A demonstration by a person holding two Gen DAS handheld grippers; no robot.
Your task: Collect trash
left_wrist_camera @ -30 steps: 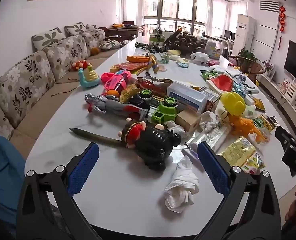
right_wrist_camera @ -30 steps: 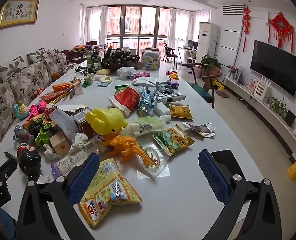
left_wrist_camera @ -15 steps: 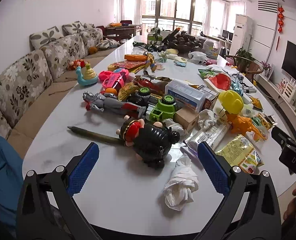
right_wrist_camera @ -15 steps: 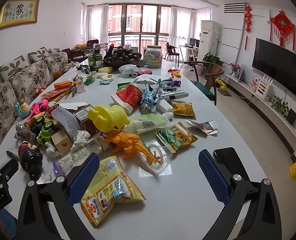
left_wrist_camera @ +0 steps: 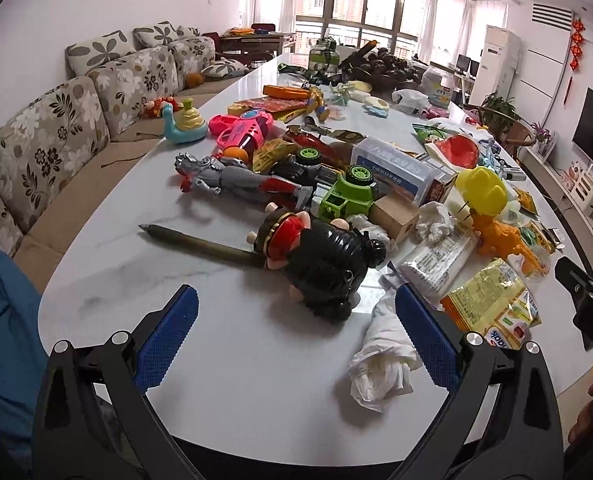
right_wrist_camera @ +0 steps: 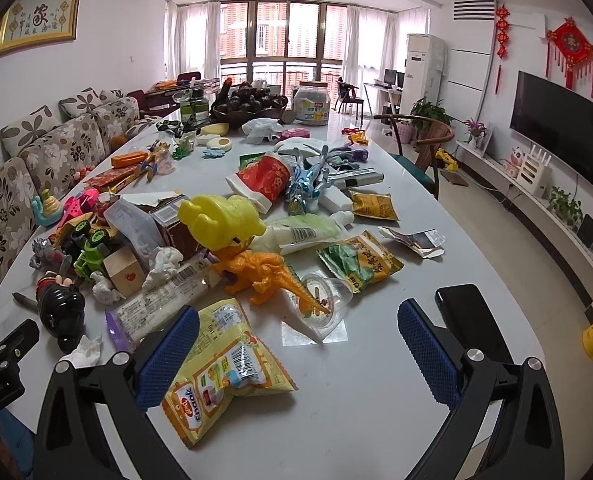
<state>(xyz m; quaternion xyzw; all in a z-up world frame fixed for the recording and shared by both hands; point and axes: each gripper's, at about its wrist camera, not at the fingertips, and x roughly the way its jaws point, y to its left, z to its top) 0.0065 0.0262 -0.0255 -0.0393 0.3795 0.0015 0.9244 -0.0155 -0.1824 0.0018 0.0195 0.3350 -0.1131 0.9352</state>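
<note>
A long white table (left_wrist_camera: pixel 232 360) is strewn with toys and trash. In the left wrist view a crumpled white tissue (left_wrist_camera: pixel 380 364) lies just inside my open left gripper's (left_wrist_camera: pixel 296 336) right finger. A yellow snack bag (left_wrist_camera: pixel 484 304) lies to its right. In the right wrist view the same yellow snack bag (right_wrist_camera: pixel 224 368) lies beside the left finger of my open right gripper (right_wrist_camera: pixel 296 348). A clear plastic wrapper (right_wrist_camera: pixel 320 312), a green-yellow packet (right_wrist_camera: pixel 360 264) and a torn wrapper (right_wrist_camera: pixel 412 240) lie further ahead. Both grippers are empty.
Toys lie among the trash: a black doll (left_wrist_camera: pixel 328 268), an orange dinosaur (right_wrist_camera: pixel 264 276), a yellow toy (right_wrist_camera: pixel 220 220), a green truck (left_wrist_camera: pixel 348 196). A sofa (left_wrist_camera: pixel 56 140) runs along the left. A black phone (right_wrist_camera: pixel 472 328) lies at the table's right edge.
Both grippers have drifted slightly forward over the table; the views shifted a little. Both stay open and nothing on the table has moved.
</note>
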